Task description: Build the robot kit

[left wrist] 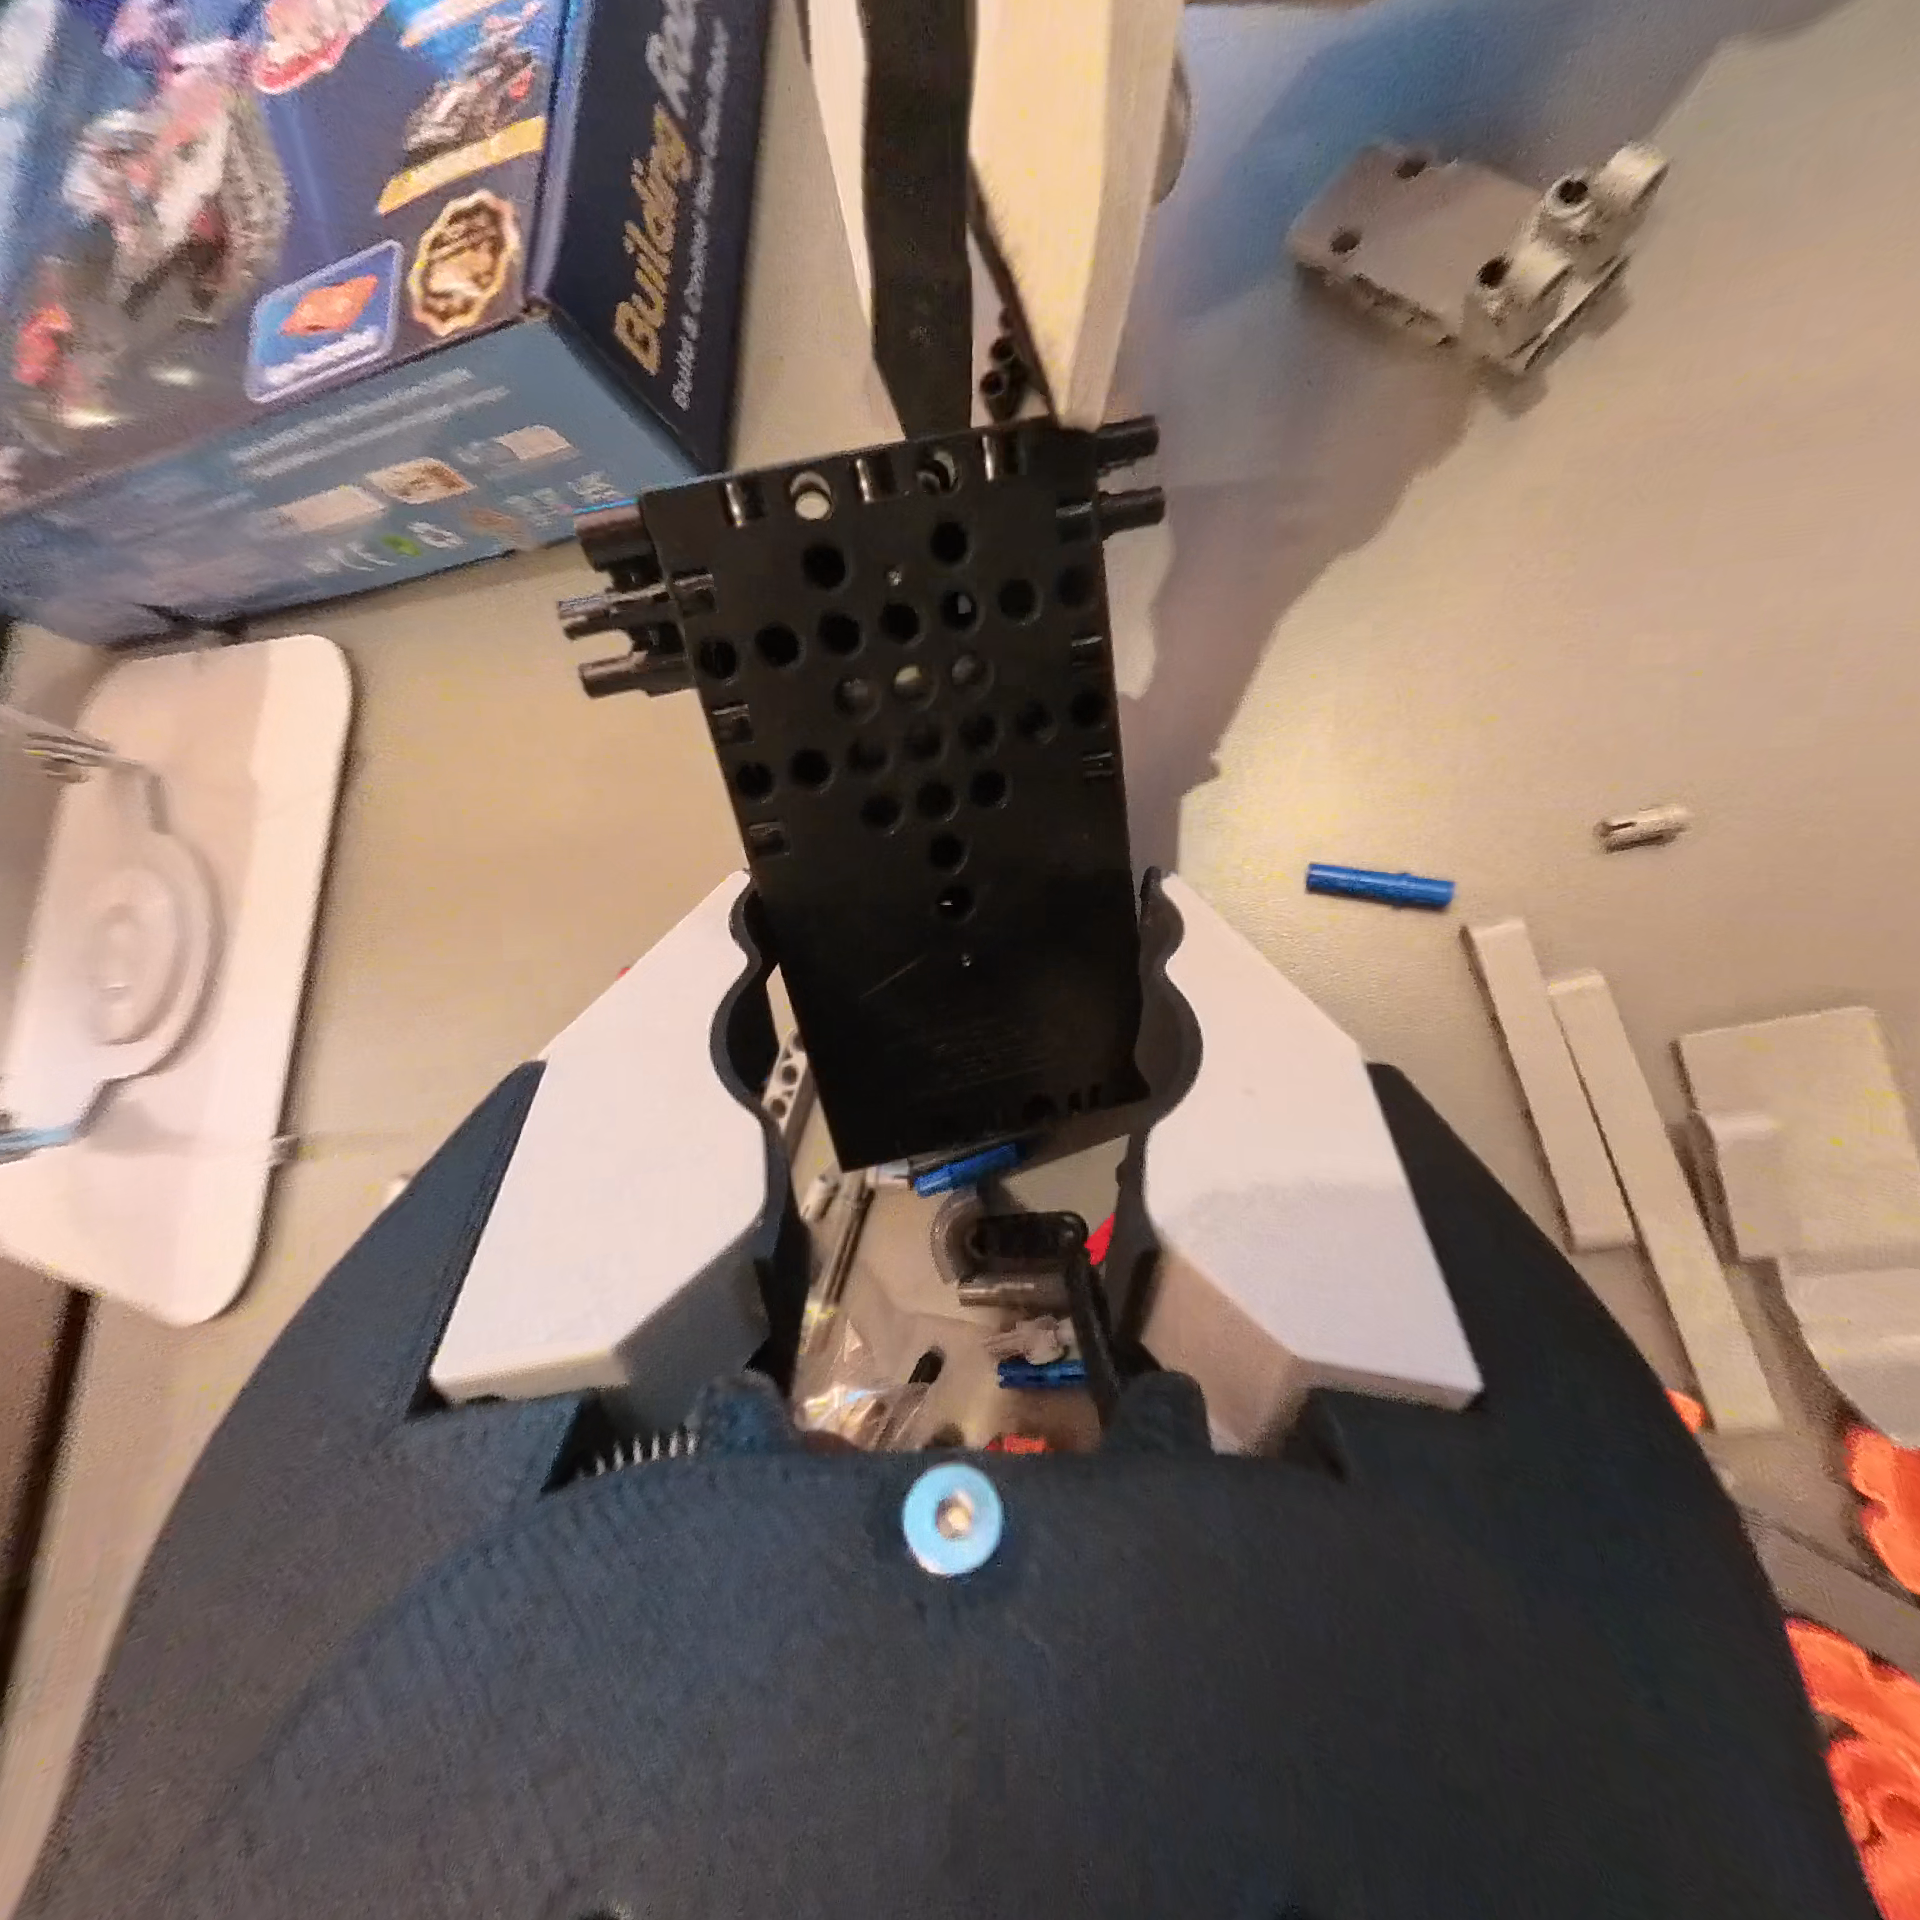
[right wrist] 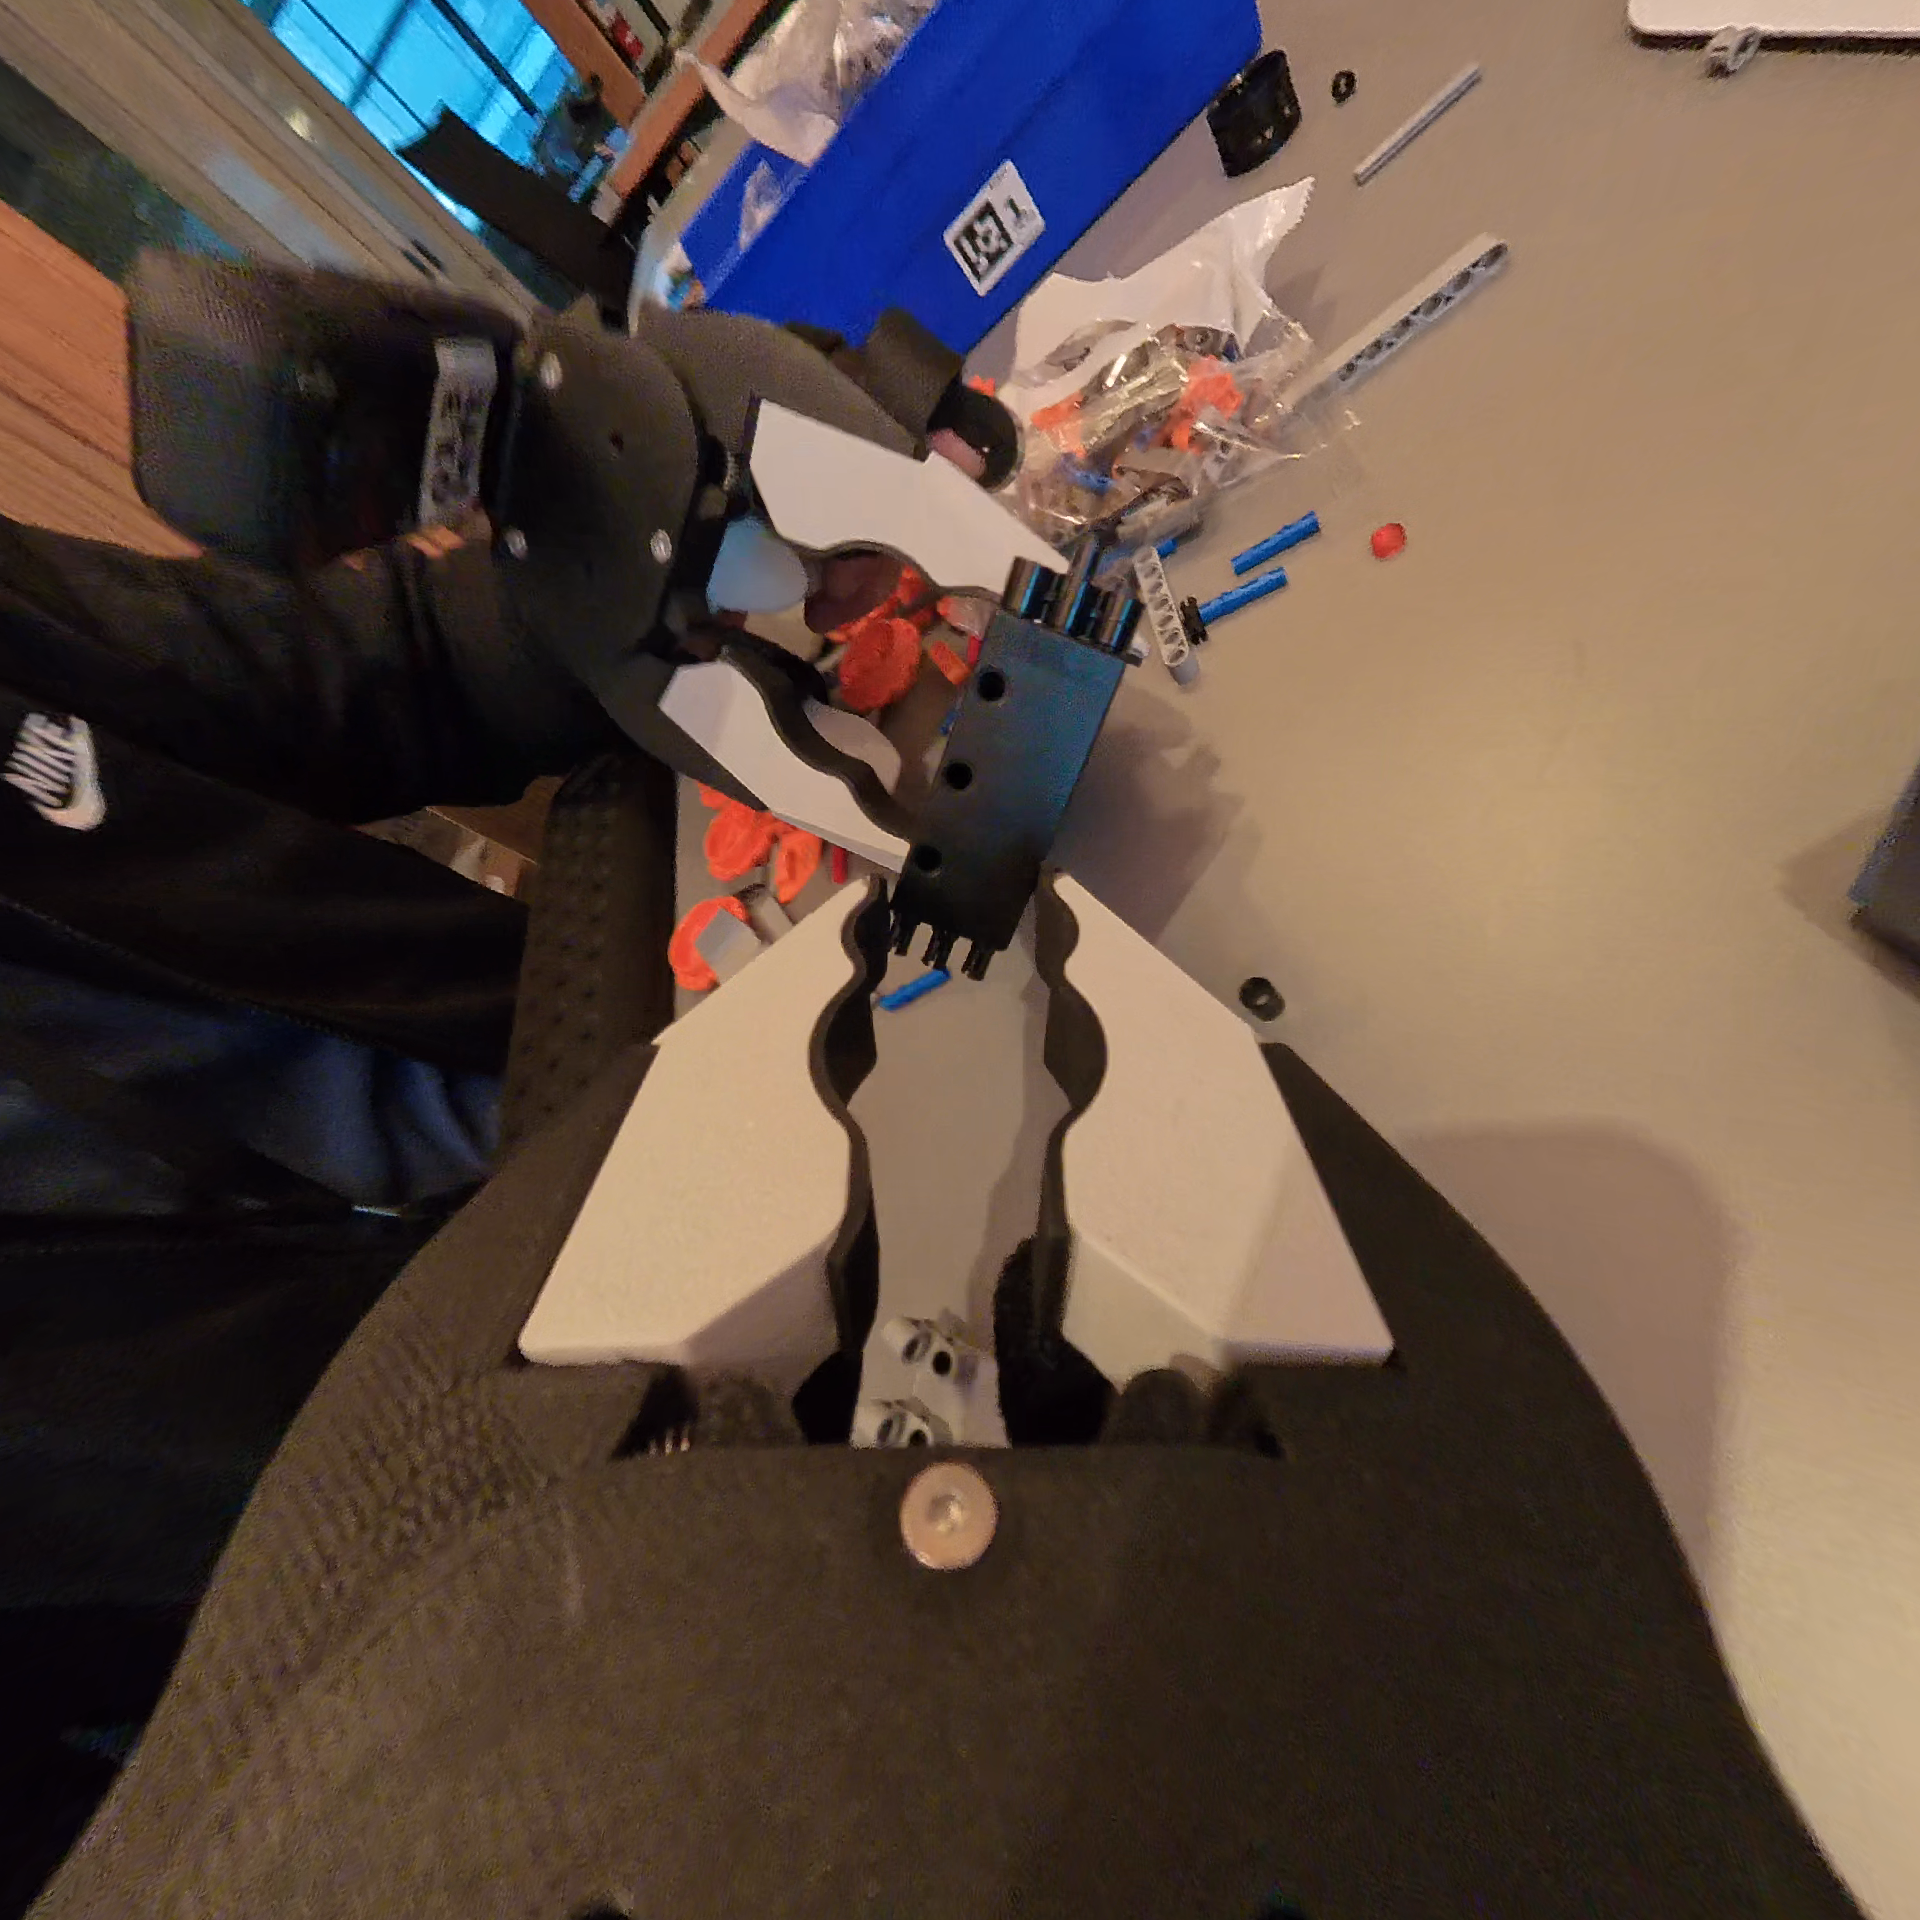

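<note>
My left gripper is shut on a black perforated block, gripping its near end by the sides. Black pins stick out of the block's edges. In the right wrist view the left gripper holds the block above the table, in a person's dark-sleeved hand. My right gripper is open, and the block's pinned end sits between its fingertips. It also shows in the left wrist view at the block's far end.
A printed box and a white plastic tray lie to the left. A grey assembly, a blue pin, grey beams and orange parts lie to the right. A blue box and a parts bag lie beyond. My right fingertips sit around 7 centimetres from my left ones.
</note>
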Demonstrator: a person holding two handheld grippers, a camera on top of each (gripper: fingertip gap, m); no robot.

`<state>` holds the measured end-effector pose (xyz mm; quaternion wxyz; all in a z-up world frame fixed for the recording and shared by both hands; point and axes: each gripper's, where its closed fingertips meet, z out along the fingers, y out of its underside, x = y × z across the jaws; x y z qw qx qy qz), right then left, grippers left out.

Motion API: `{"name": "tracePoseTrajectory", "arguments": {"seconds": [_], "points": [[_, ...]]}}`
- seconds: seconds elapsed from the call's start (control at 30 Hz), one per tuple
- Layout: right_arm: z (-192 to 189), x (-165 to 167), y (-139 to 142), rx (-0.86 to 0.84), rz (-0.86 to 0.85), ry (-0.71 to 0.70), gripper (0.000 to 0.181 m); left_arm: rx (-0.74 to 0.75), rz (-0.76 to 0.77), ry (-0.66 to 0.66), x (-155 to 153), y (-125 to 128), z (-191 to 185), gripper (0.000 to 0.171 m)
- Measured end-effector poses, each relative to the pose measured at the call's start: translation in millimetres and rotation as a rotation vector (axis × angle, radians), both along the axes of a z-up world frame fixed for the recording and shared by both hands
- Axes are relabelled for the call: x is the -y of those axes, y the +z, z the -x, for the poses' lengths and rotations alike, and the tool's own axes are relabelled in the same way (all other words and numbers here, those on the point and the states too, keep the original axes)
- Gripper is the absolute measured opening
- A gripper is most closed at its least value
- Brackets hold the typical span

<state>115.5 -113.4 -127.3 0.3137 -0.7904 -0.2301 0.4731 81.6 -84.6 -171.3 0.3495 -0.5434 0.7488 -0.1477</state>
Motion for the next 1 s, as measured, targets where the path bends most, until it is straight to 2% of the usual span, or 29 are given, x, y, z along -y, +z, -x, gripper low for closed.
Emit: {"name": "tracePoseTrajectory", "arguments": {"seconds": [0.1, 0.33, 0.43, 0.5, 0.57, 0.63, 0.77, 0.83, 1.0], "points": [[1.5, 0.4, -3.9, 0.043, -0.030, 0.013, 0.031, 0.001, 0.179, -0.034, 6.6, -4.0, -1.4, 0.067], [5.2, 8.7, -7.2, 0.181, -0.177, 0.089, 0.046, -0.046, 0.363, -0.094, 13.3, -8.6, -0.7, 0.067], [3.7, 10.7, -12.9, 0.323, -0.319, 0.131, 0.043, -0.061, 0.459, -0.125, 18.1, -7.7, 0.2, 0.067], [0.3, 8.8, -24.8, 0.444, -0.391, 0.154, 0.027, -0.102, 0.496, -0.150, 21.0, -9.4, 3.0, 0.067], [-0.4, 7.7, -32.5, 0.538, -0.445, 0.181, 0.026, -0.141, 0.524, -0.157, 22.3, -11.8, 5.7, 0.067], [1.5, 6.3, -29.1, 0.575, -0.525, 0.182, 0.025, -0.162, 0.562, -0.171, 22.2, -9.8, 8.6, 0.067], [5.3, 5.1, -1.4, 0.558, -0.695, 0.145, 0.018, -0.188, 0.715, -0.246, 34.8, 2.4, 11.5, 0.066], [9.3, 4.6, 8.1, 0.571, -0.769, 0.129, 0.021, -0.215, 0.750, -0.288, 40.1, 5.5, 12.2, 0.066], [13.8, -2.3, 11.7, 0.635, -0.842, 0.095, 0.025, -0.312, 0.791, -0.383, 53.8, 5.8, 16.1, 0.066]]}}
